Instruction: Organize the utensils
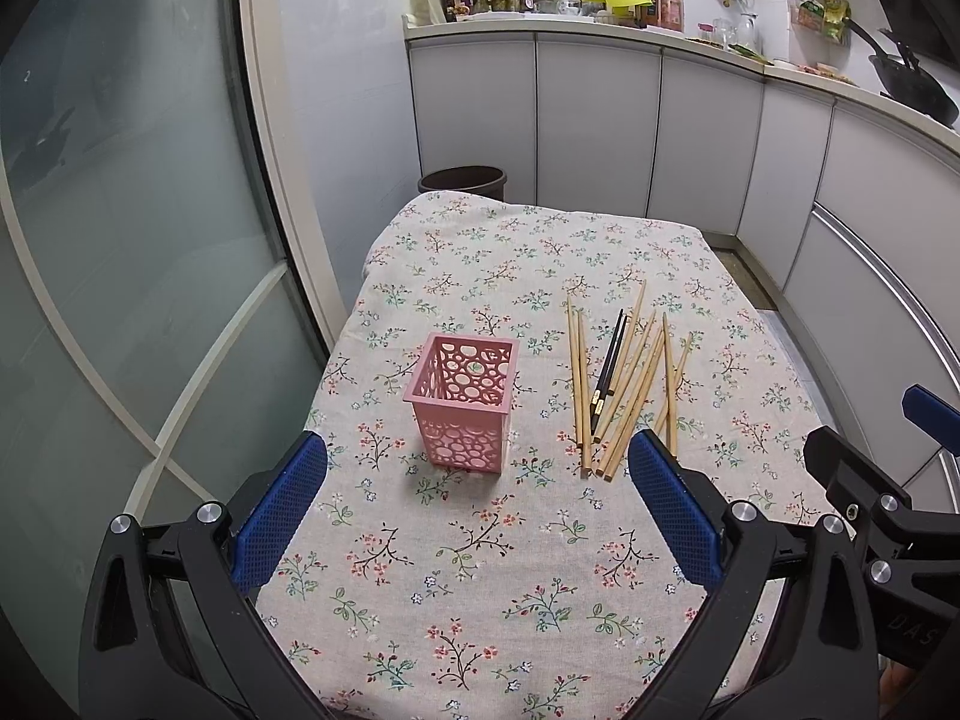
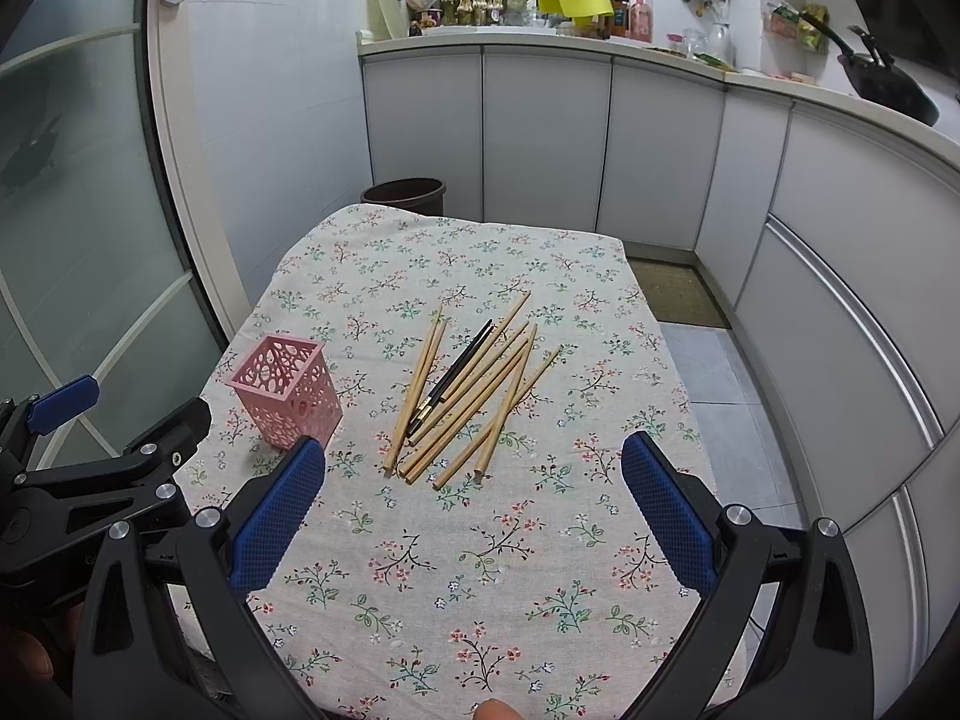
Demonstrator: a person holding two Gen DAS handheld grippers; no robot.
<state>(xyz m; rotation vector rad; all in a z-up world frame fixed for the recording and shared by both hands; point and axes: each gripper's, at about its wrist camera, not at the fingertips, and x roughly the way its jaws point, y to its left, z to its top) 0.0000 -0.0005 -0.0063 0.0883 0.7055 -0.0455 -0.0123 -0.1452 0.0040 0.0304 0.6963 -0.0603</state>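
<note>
1. Two grippers hover over the near end of the table, both spread wide with nothing between their fingers: the left gripper frames the pink holder, and the right gripper frames the chopsticks.
2. Their fingers are black plastic with silver bolts, and the pads are blue with a fine mesh texture.
3. The pink holder is a square plastic cup, tapering toward its base, with walls pierced by round holes of mixed sizes. It stands upright on the left part of the table.
4. The chopsticks lie loosely fanned and crossing, to the right of the holder and apart from it. Most are pale bamboo sticks; a dark pair with light bands near one end lies among them.
5. The tablecloth is a beige woven fabric printed with small flower sprigs, and it drapes over the table's far corners.
6. Behind the table stands a dark brown bin. White cabinets curve along the back and right walls under a cluttered counter with a black wok. A frosted glass door fills the left side.
</note>
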